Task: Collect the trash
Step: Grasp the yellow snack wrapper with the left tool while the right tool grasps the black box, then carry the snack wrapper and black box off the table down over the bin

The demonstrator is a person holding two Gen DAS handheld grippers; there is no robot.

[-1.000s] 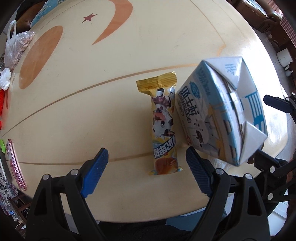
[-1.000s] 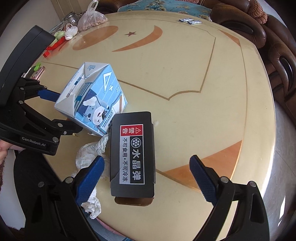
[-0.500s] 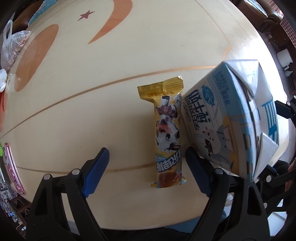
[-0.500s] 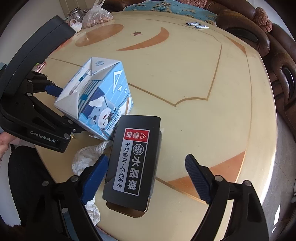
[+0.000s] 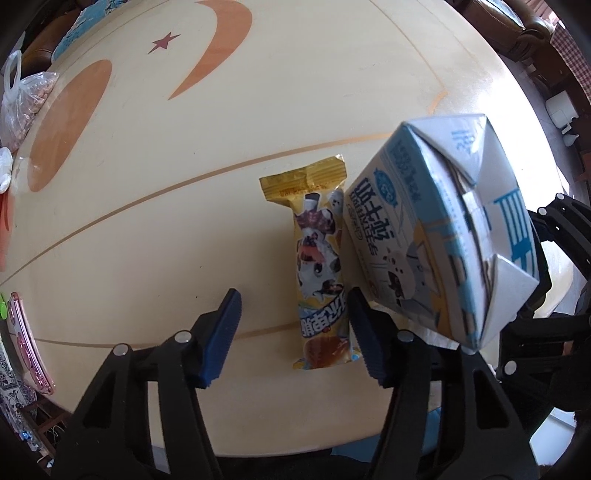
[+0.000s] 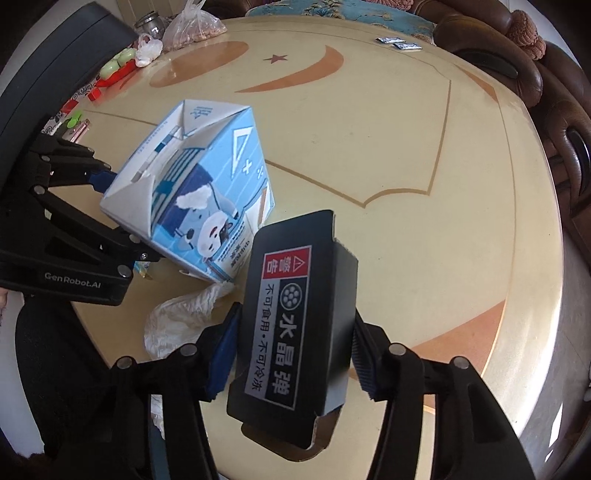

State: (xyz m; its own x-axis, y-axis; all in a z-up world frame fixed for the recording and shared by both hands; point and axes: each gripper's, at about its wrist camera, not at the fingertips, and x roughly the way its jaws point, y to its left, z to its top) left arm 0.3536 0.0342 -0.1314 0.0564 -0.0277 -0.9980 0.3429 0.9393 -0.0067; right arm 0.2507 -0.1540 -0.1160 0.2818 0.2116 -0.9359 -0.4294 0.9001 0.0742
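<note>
A yellow snack wrapper [image 5: 320,266] lies on the round table, just inside my left gripper's right finger. My left gripper [image 5: 295,332] is open, its jaws partly closed around the wrapper's near end without gripping it. A blue-and-white milk carton [image 5: 443,229] lies tilted right of the wrapper; it also shows in the right wrist view [image 6: 195,199]. My right gripper [image 6: 291,354] is shut on a black box [image 6: 291,325] with a red warning label, tilted above the table. A crumpled white tissue [image 6: 181,317] lies left of the box.
The round beige table [image 6: 406,147] has orange inlays. A plastic bag of nuts [image 6: 192,26] and small items sit at its far left. Two small sachets [image 6: 399,42] lie at the far edge. A brown sofa [image 6: 535,74] stands behind. A pink item [image 5: 26,339] lies at the left edge.
My right gripper has closed on the black box and tilted it up. My left gripper's jaws have narrowed around the snack wrapper.
</note>
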